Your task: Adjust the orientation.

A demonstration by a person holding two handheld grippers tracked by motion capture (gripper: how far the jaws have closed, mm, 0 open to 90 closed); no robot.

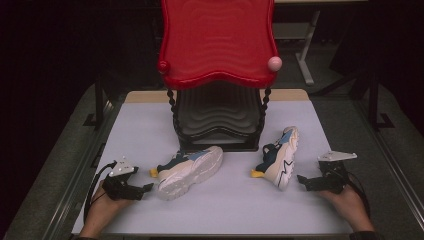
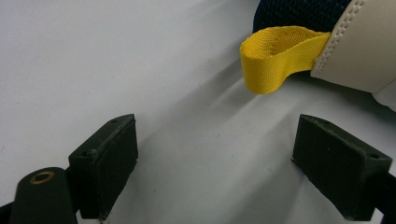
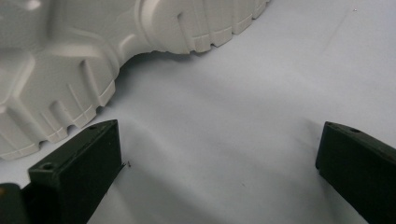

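Two sneakers are laid on their sides on the white table (image 1: 150,130), in front of a two-tier rack with a red top shelf (image 1: 217,40) and a black lower shelf (image 1: 217,117). Taking the table centre as the dial centre, the left sneaker (image 1: 192,170) is found at about 7 o'clock and the right sneaker (image 1: 280,157) at about 4 o'clock. A yellow heel loop (image 2: 278,56) is carried by each shoe. A dark star outline is seen on the side of the right sneaker; no brand name or other writing can be read.

The left gripper (image 1: 145,189) is held at 8 o'clock, released, its jaws spread wide with nothing between them, just short of the left sneaker's heel loop. The right gripper (image 1: 301,181) is held at 4 o'clock, likewise released and empty, with the pale lugged sole (image 3: 70,60) of the right sneaker just beyond its jaws.
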